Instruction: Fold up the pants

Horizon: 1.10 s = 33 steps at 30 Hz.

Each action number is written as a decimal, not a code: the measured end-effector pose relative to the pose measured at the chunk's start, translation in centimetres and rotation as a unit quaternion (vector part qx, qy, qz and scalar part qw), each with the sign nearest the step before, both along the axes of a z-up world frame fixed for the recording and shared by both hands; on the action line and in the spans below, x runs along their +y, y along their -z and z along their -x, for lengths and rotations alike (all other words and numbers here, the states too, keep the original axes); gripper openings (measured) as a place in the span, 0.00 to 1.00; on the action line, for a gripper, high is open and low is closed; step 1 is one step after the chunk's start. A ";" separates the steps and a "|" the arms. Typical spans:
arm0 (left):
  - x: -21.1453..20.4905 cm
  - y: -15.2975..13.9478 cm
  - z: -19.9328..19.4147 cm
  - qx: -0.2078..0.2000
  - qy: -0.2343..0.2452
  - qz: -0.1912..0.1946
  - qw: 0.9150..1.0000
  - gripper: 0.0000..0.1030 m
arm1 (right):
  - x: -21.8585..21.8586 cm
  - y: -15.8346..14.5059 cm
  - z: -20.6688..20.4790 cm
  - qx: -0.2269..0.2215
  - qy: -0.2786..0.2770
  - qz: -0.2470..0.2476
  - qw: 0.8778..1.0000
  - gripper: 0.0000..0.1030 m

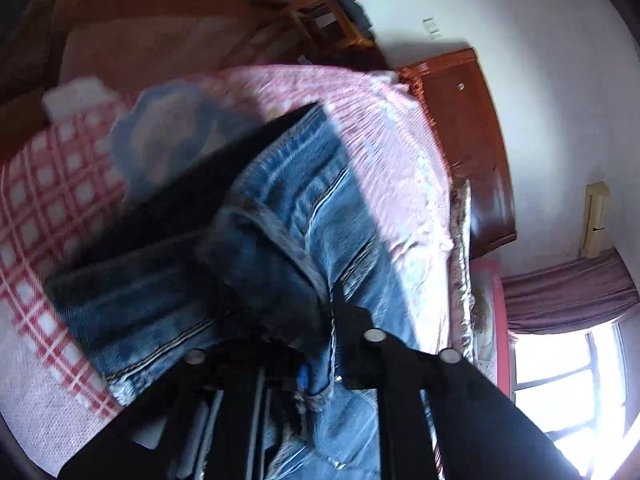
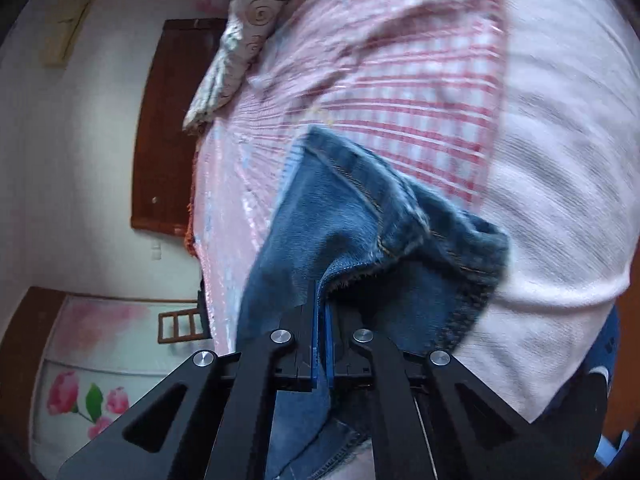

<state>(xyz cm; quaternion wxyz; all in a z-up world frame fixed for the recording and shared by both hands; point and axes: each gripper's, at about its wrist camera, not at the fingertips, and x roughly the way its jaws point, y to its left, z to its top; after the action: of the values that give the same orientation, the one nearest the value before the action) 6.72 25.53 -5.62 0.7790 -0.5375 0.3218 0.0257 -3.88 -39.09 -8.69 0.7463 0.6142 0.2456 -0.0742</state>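
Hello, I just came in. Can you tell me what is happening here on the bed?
A person is folding a pair of blue jeans on a bed with a pink and red checked cover, using a hand-held gripper in each hand. The right gripper is shut on a raw edge of the denim. The left gripper also seems to pinch the fabric, though cloth hides its tips. Both views are blurred, so the jeans are probably mid-move and not yet folded flat.
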 end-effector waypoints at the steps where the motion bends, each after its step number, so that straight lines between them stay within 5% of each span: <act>1: 0.1 -1.4 0.0 -0.028 0.001 0.000 1.000 0.04 | 0.0 -1.8 -0.3 -0.032 -0.008 0.005 0.999 0.02; 4: 0.1 -6.5 0.4 -0.120 0.014 -0.031 0.992 0.04 | 0.6 -7.9 -0.1 -0.139 -0.038 0.053 0.988 0.01; 6: 0.5 -7.8 2.2 -0.141 0.012 -0.061 0.988 0.04 | 1.1 -8.7 1.1 -0.130 -0.058 0.081 0.987 0.01; 9: 1.1 -4.5 3.8 -0.052 0.032 -0.139 0.988 0.05 | 0.4 -2.2 2.2 0.021 -0.084 0.101 0.991 0.01; 11: 0.4 -1.4 3.7 0.016 0.062 -0.176 0.982 0.05 | 0.4 1.6 2.5 0.070 -0.088 0.091 0.990 0.01; 17: -1.9 -2.1 1.9 0.061 0.086 -0.276 0.955 0.05 | 1.0 0.4 2.6 0.077 -0.084 0.126 0.985 0.01; 27: -1.0 -0.8 4.5 0.052 0.061 -0.241 0.967 0.08 | 1.4 0.9 3.6 0.096 -0.077 0.140 0.982 0.01; 33: -0.3 -0.6 5.0 0.040 0.081 -0.245 0.965 0.08 | 1.0 0.1 3.2 0.103 -0.076 0.153 0.980 0.01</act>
<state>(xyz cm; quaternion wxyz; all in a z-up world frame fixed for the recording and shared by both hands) 1.71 25.22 -5.05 0.8729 -0.3013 0.3789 0.0619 -7.04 -38.09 -8.80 0.8057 0.4614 0.3525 -0.1168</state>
